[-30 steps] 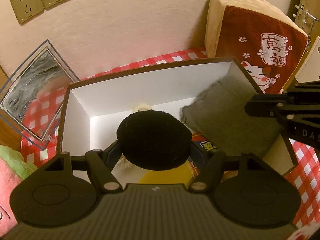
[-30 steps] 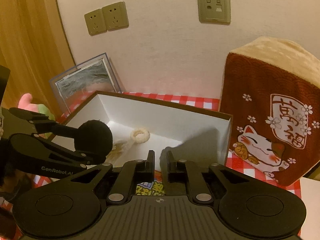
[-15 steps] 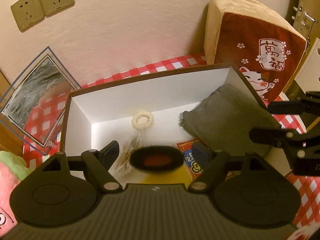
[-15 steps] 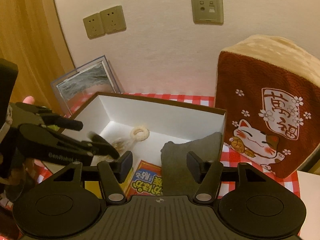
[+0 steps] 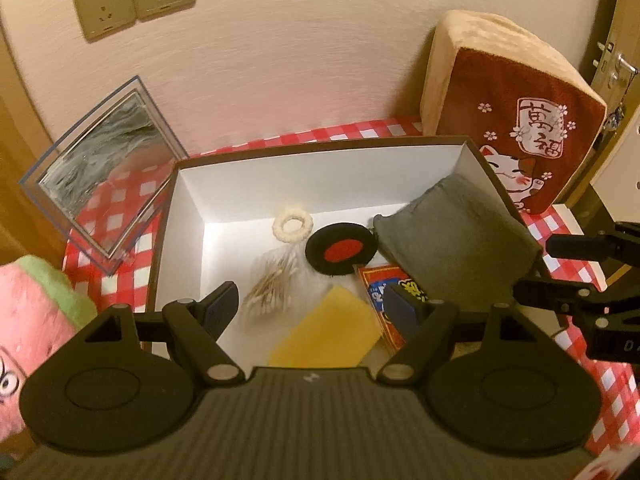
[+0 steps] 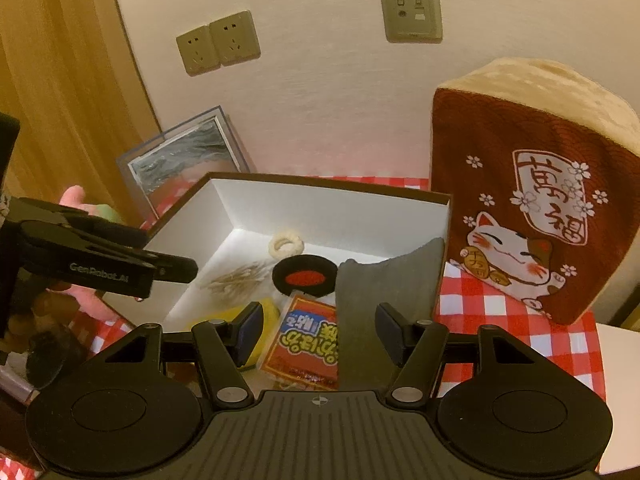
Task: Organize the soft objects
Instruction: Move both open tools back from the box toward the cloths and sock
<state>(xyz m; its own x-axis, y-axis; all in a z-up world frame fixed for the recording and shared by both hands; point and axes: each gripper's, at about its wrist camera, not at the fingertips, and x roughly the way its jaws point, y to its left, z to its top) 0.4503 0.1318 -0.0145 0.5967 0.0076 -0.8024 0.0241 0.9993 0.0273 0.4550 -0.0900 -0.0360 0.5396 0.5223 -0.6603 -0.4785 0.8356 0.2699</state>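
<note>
A white box with a brown rim (image 5: 320, 176) (image 6: 332, 212) sits on the red checked cloth. Inside lie a black round pad with a red centre (image 5: 340, 249) (image 6: 306, 276) and a grey cloth (image 5: 452, 236) (image 6: 384, 280), which leans on the box's right wall. My left gripper (image 5: 312, 306) hangs open above the box's near side, holding nothing. My right gripper (image 6: 320, 330) is open too. The grey cloth's near end lies below its fingers, untouched. Each gripper shows at the edge of the other's view.
The box also holds a cream ring (image 5: 293, 225), a bag of cotton swabs (image 5: 272, 284), a yellow sheet (image 5: 328, 336) and a red packet (image 6: 308, 340). A lucky-cat cushion (image 6: 532, 184) stands right of it. A clear frame (image 5: 104, 176) and a pink-green plush (image 5: 36, 320) are on the left.
My left gripper let go of the black pad, which dropped into the box, red centre up. My right jaws opened off the grey cloth. Both grippers drew back a little.
</note>
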